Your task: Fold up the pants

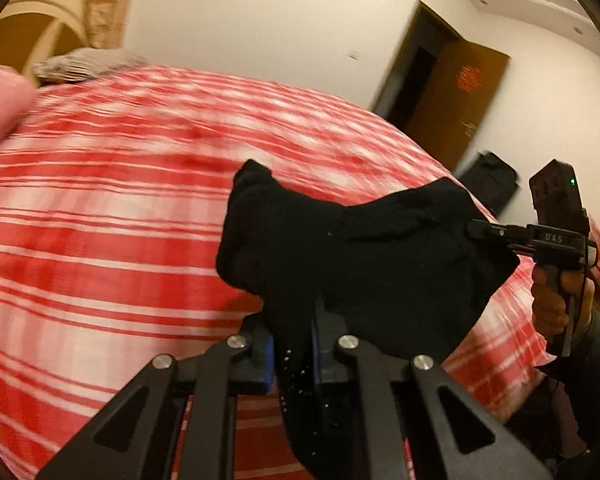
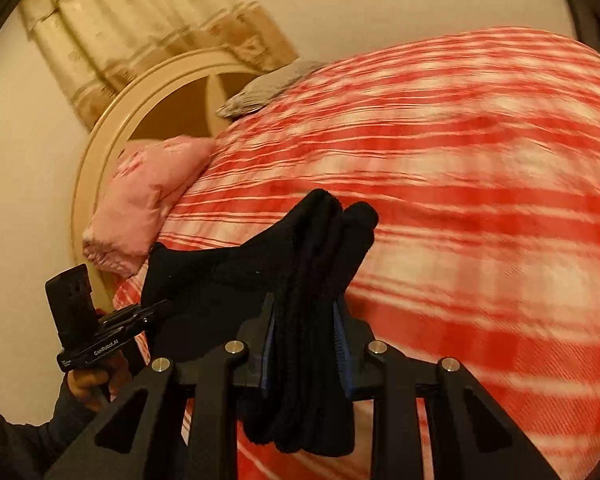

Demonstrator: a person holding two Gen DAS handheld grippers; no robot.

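Black knit pants (image 1: 340,248), soft and bunched, hang above the red-and-white plaid bedspread (image 1: 100,240), pinched between the left gripper (image 1: 292,344)'s blue pads; a brown door (image 1: 452,92) stands beyond. From the right wrist, the right gripper (image 2: 304,332) clamps thick folds of the same fabric; a pink pillow (image 2: 140,196) lies by the headboard (image 2: 112,128).

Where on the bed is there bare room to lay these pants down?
The red-striped bedspread is bare beyond the black pants, across to its far edge. Crowded only toward the headboard: pink pillow, grey cloth.
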